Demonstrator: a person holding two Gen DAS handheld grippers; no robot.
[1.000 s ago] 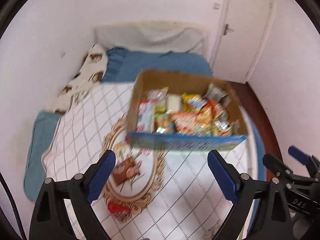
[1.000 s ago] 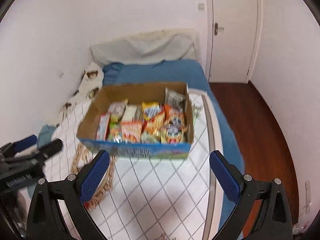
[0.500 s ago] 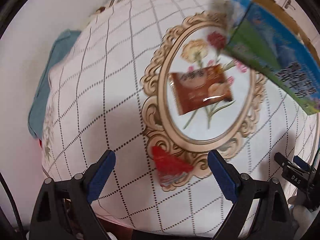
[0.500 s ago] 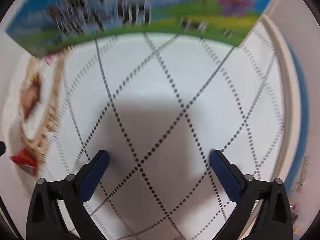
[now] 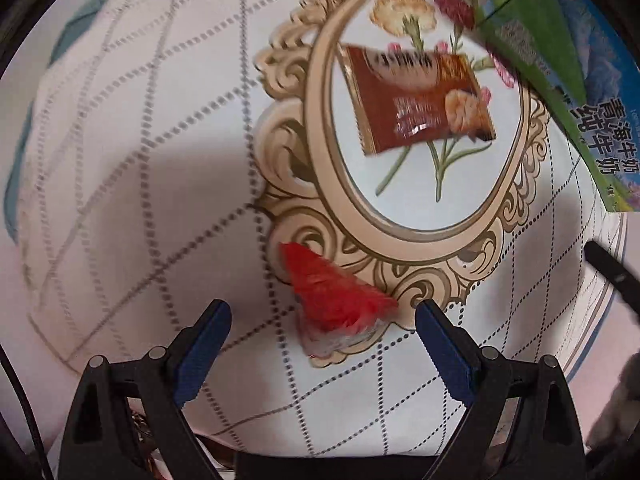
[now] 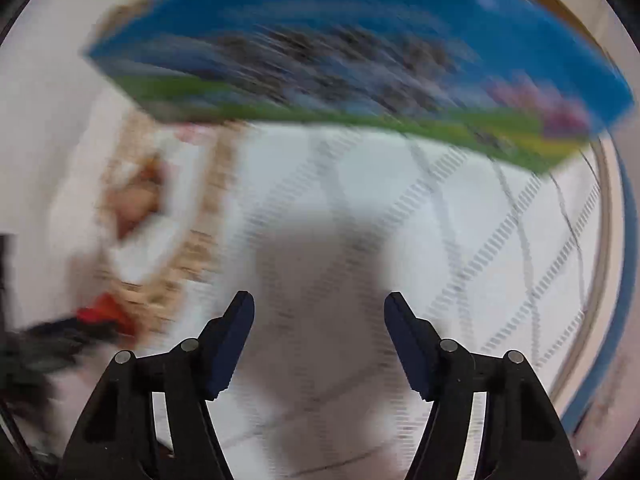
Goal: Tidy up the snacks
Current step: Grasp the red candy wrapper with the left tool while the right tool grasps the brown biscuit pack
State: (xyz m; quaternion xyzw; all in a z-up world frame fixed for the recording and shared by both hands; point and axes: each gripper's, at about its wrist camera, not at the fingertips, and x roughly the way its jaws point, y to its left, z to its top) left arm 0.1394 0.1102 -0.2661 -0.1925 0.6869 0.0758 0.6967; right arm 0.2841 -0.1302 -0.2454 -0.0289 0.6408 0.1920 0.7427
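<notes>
A red snack packet (image 5: 334,296) lies on the quilted bed cover, between and just ahead of the blue pads of my left gripper (image 5: 322,318), whose jaws are closing without touching it. Further up, a brown snack packet (image 5: 416,100) rests inside the printed oval frame. The blue-and-green side of the snack box (image 5: 560,68) shows at the upper right. In the blurred right wrist view, my right gripper (image 6: 319,308) hangs over bare cover below the snack box (image 6: 360,64), jaws closing with nothing between them. The red packet (image 6: 106,312) shows at its far left.
The white bed cover (image 5: 132,184) with a dotted diamond pattern fills both views. Its rounded edge with blue trim (image 6: 616,300) runs down the right side. A black part of the other gripper (image 5: 612,272) pokes in at the right of the left wrist view.
Both grippers have dropped from looking across the room to pointing down close over the bed. The left one came nearer the red packet. The right one's jaws have narrowed a lot.
</notes>
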